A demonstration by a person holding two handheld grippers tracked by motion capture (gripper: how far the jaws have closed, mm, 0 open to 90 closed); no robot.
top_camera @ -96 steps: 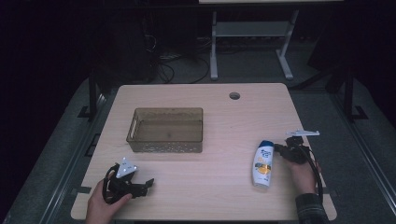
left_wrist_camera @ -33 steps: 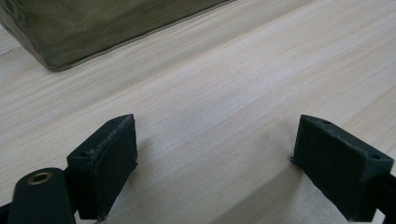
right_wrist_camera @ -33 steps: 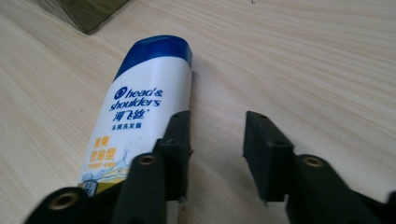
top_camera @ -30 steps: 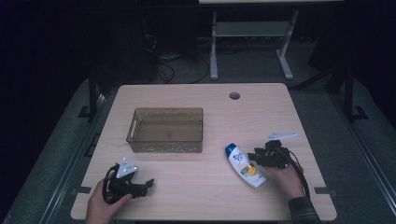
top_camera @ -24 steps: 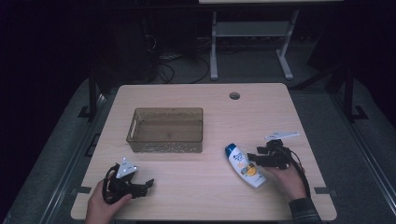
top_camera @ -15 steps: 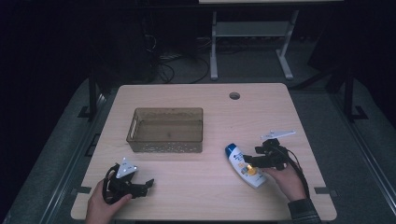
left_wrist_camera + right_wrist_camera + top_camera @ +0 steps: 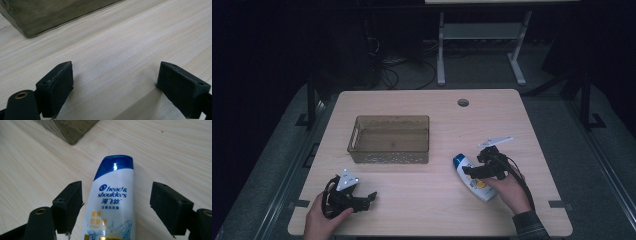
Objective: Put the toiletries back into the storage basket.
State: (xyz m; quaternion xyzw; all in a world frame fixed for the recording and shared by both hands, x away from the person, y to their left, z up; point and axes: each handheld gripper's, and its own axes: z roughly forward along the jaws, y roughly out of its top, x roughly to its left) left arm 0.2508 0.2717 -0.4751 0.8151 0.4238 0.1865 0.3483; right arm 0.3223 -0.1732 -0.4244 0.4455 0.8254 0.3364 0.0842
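My left gripper rests near the table's front edge with its jaws spread wide over bare wood. My right gripper has just been opening its jaws, and they now stand clear on either side of the shampoo bottle, which lies flat on the table between them, blue cap pointing away from me. Farther back sits the brown basket, apart from the bottle.

One shampoo bottle, one plastic basket, two tongs.
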